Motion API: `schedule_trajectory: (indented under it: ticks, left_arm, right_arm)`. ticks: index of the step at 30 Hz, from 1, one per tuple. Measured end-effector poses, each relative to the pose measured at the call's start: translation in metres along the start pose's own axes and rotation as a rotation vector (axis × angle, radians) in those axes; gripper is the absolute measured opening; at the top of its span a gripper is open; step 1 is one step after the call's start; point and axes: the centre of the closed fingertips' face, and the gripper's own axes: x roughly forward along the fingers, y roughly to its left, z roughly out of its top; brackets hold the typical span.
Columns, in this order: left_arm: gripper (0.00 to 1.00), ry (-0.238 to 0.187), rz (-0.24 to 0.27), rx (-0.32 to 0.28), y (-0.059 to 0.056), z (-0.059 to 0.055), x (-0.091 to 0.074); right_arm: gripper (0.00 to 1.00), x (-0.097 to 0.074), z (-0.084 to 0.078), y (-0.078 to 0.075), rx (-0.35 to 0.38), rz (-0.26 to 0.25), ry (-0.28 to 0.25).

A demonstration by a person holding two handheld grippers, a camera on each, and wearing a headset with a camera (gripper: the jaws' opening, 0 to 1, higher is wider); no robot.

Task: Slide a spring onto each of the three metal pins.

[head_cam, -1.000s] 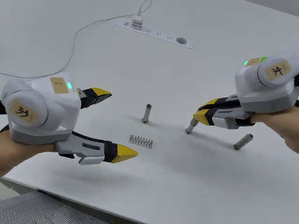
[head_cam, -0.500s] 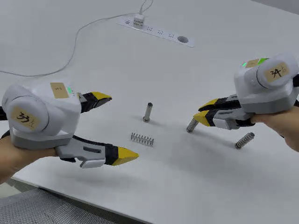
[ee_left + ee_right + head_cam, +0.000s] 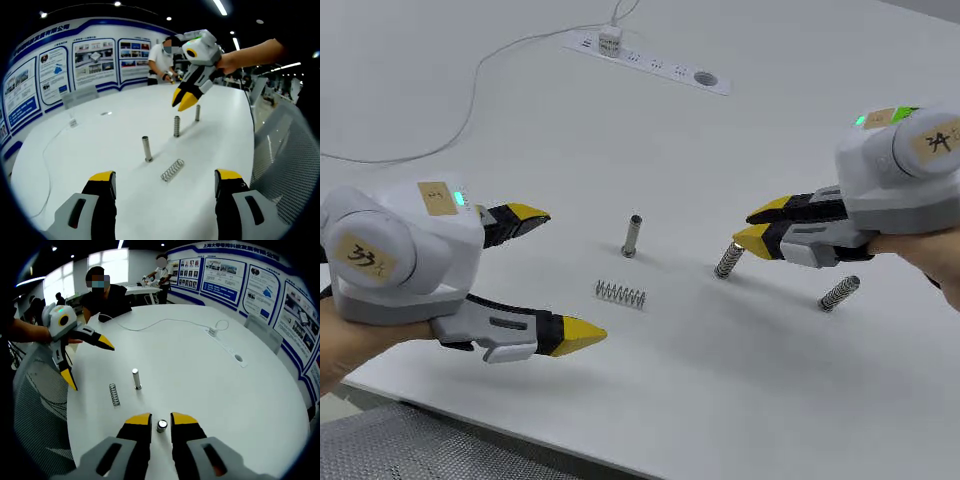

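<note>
A bare metal pin stands upright mid-table, with a loose spring lying just in front of it. Two more pins wear springs: one in the middle, one farther right. My right gripper hovers just above the middle sprung pin, jaws a narrow gap apart and holding nothing. That pin's top shows between the right gripper's tips. My left gripper is wide open, short of the loose spring and bare pin.
A white power strip with a cable lies at the far side. The table's near edge runs below the left gripper, with a mesh seat beyond it. People stand in the background.
My right gripper has risen slightly off the middle sprung pin. The left gripper has drifted a little left and down, still wide open. Pins and springs have not moved.
</note>
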Motion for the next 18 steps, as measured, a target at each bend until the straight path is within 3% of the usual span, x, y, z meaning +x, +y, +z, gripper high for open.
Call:
schedule_trajectory:
  ticks: [6,11,18]
  left_arm:
    - [0.82,0.000,0.004,-0.012,0.001,-0.002,0.000]
    - [0.82,-0.001,0.006,-0.018,0.002,-0.003,-0.001]
    - [0.81,0.004,0.013,-0.020,0.004,-0.006,-0.001]
  right_arm:
    - [0.16,0.010,0.012,0.030,-0.047,0.060,-0.054]
    - [0.16,0.031,0.008,0.055,-0.094,0.130,-0.031]
    - [0.16,0.050,-0.002,0.068,-0.097,0.174,-0.003]
